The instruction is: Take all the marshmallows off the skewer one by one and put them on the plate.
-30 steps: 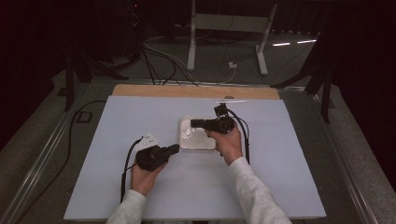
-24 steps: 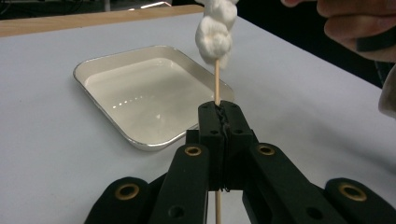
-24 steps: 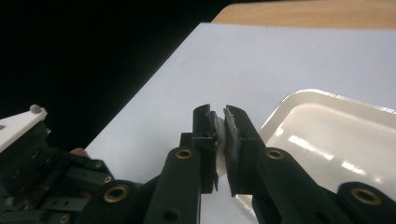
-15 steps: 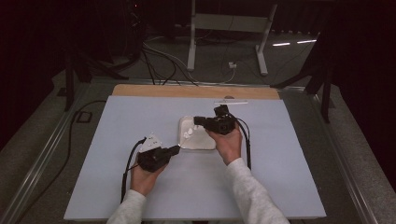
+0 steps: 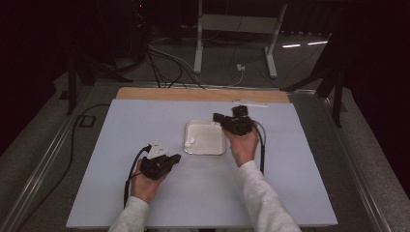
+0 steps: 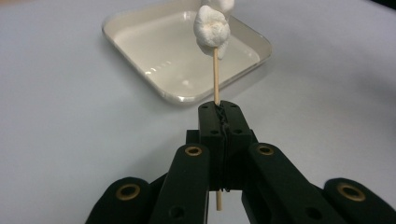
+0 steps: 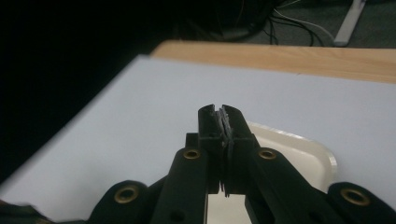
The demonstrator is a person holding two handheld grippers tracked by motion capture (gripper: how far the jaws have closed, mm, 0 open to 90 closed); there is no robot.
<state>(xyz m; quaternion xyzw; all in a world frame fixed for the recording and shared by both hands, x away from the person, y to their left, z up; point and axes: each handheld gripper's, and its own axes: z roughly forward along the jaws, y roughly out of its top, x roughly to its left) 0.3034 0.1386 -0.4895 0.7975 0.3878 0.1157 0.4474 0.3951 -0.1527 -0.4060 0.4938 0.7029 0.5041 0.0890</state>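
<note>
My left gripper (image 5: 177,157) (image 6: 223,109) is shut on a thin wooden skewer (image 6: 215,77) that points toward the white square tray (image 5: 209,151) (image 6: 154,51). White marshmallows (image 6: 212,28) (image 5: 189,142) sit on the skewer's far end, over the tray's near left edge. My right gripper (image 5: 215,116) (image 7: 222,112) hovers above the tray's far right corner (image 7: 303,154). Its jaws are pressed together with nothing between them.
A pale blue mat (image 5: 121,125) covers the table, with a strip of bare wood (image 5: 193,94) (image 7: 289,58) along the far edge. A small white stick-like item (image 5: 251,103) lies at the far edge. Cables and stand legs (image 5: 232,48) are on the dark floor beyond.
The right gripper has drawn back from over the tray's middle toward its far right corner. The left gripper with the skewer has shifted slightly toward the person.
</note>
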